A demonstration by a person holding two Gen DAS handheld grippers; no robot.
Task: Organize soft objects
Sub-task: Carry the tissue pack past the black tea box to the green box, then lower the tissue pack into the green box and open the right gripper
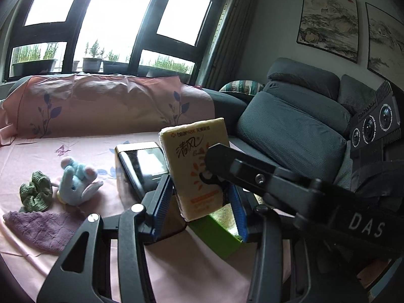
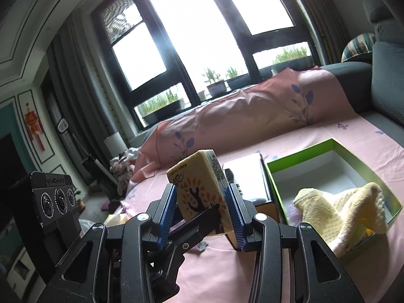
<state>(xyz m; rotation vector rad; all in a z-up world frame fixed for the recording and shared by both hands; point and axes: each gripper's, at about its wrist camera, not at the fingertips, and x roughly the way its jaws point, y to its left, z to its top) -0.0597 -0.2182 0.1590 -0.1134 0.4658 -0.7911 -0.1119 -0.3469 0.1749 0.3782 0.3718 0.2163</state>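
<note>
A yellow tissue pack with orange print is held upright in the air above the pink sheet. My left gripper is shut on its lower half, its blue pads on both sides. In the right wrist view my right gripper is shut on the same tissue pack. Each gripper's black finger crosses in front of the pack in the other's view. The green box lies open to the right, with a pale yellow towel in it.
On the pink sheet lie a blue plush toy, a green knitted piece and a purple cloth. A glossy dark box stands beside the green box. Grey sofa cushions rise to the right.
</note>
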